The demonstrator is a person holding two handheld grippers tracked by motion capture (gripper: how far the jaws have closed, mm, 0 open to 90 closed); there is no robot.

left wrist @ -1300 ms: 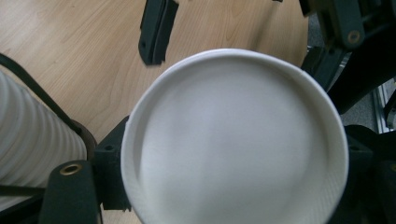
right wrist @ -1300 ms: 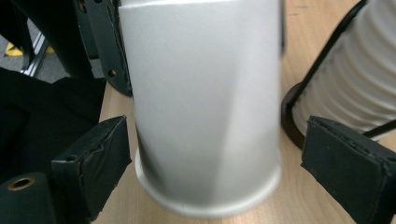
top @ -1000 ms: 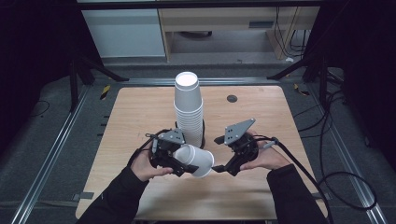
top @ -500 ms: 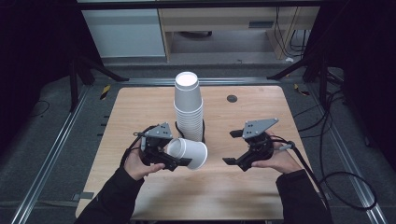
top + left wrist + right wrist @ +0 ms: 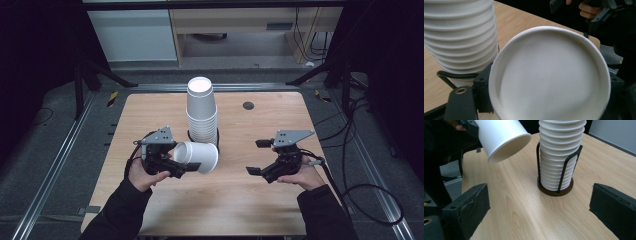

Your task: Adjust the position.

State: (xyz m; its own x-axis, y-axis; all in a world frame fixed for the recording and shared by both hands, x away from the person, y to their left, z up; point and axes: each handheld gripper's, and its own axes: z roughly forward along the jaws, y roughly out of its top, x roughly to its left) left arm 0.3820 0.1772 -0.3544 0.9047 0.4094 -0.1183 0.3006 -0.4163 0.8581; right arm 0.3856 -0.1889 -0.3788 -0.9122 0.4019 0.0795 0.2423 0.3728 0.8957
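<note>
Holding item one: a white paper cup [image 5: 196, 157], lying on its side in the left tool [image 5: 186, 167], just in front of the stack, mouth turned toward the right tool. The left tool's jaws stand about half closed and clamp the cup's base end; in the left gripper view the cup's flat bottom [image 5: 549, 75] faces the camera between the jaws. Likely held sideways and clear of the stack so it can be carried off and set down on its own.

Item two: stack [image 5: 202, 112] of nested white cups, upside down, upright, at the middle of the surface [image 5: 260, 200]. It sits in a black wire holder [image 5: 560, 180] with a dark round foot, which seems meant to keep the stack from toppling while single cups are drawn off.

Item three: right tool [image 5: 257, 157], to the right of the stack and well apart from it, level with the held cup. Its jaws have just been opening and now stand wide, nothing between them; the right gripper view looks past both black pads [image 5: 469, 206] toward the stack and the cup's open mouth [image 5: 510, 147].

Item four: a small dark disc [image 5: 248, 105] on the surface behind and right of the stack, untouched.
</note>
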